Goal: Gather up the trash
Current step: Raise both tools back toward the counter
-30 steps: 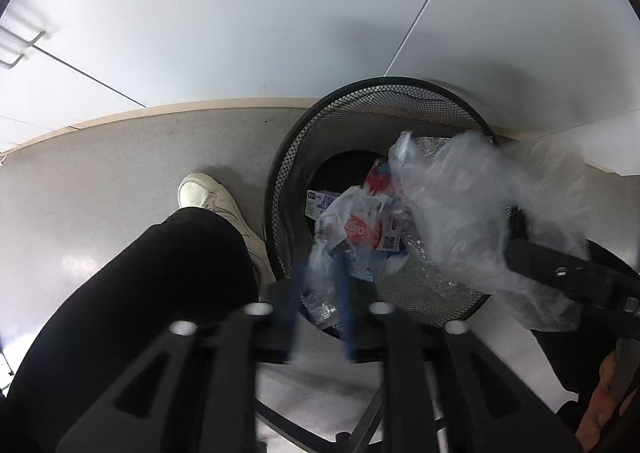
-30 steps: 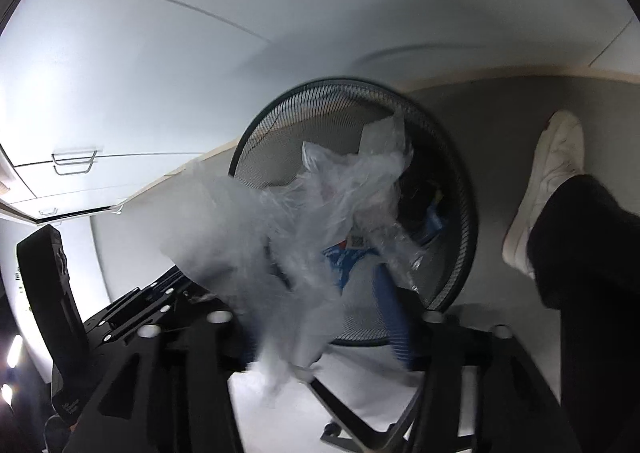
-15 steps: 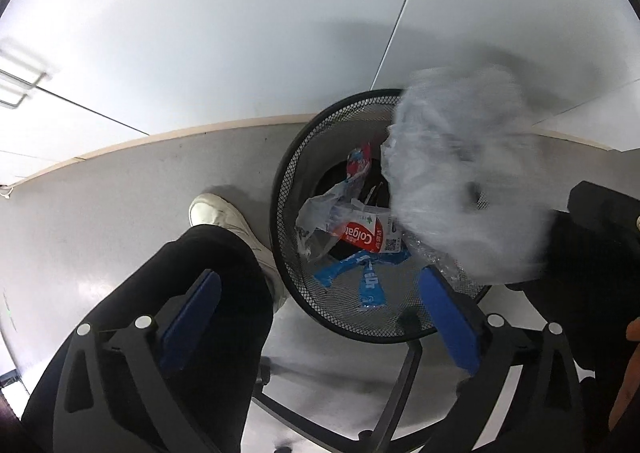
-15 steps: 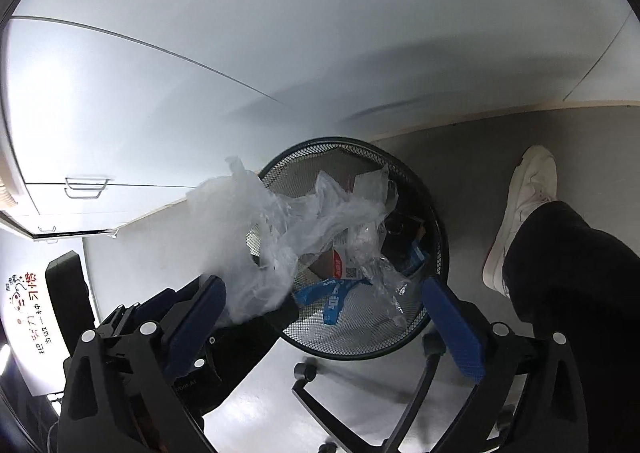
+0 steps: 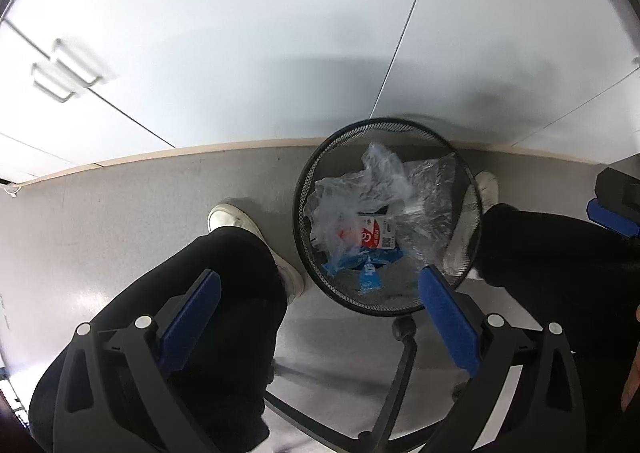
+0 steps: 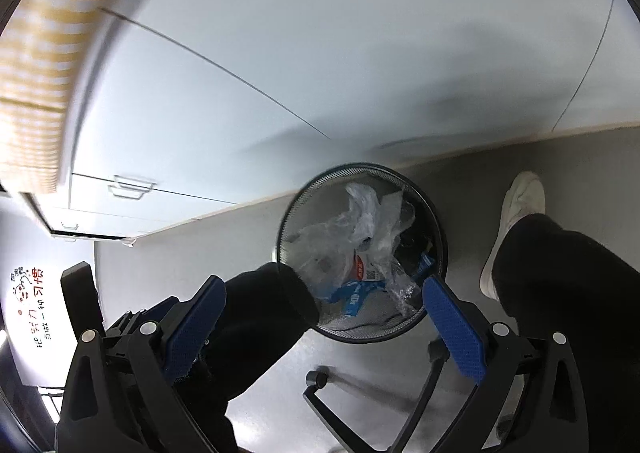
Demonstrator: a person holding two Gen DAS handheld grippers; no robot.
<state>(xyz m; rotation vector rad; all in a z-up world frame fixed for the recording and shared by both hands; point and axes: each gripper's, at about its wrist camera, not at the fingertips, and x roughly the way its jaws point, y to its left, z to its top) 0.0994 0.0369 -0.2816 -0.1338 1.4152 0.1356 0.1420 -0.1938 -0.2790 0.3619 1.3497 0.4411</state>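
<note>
Black wire mesh makes up the round bin (image 5: 301, 221), which stands on the grey floor (image 5: 132, 205) close to the white cupboard fronts (image 5: 240, 33). Inside it lies the trash: one big crumpled sheet of clear plastic (image 5: 360, 181) spread across the top, and under it a white and red toothpaste box (image 5: 374, 235) whose red panel shows a large white letter that looks like a "C", with a small square code beside it. Below that sit blue wrappers (image 5: 362, 269) with white print; the print is too blurred to read, and I count two or perhaps three of them.

One pair of legs in black trousers flanks the bin, with two white shoes, one (image 5: 236, 221) to its left and the other (image 5: 486, 185) just behind its right rim. A black chair base with castors (image 5: 402, 329) reaches in from below.

Both pairs of tongs hang over the bin with nothing between them. The left tongs (image 5: 318, 317) have just been opening and stand spread wide, blue pads apart. The right tongs (image 6: 322, 327) have likewise just been opening and are fully spread.

From the right wrist view, a white sign (image 6: 30, 305) at the far left carries red and black Chinese writing, and two wire handles (image 6: 130, 187) show on the cupboard drawers.
</note>
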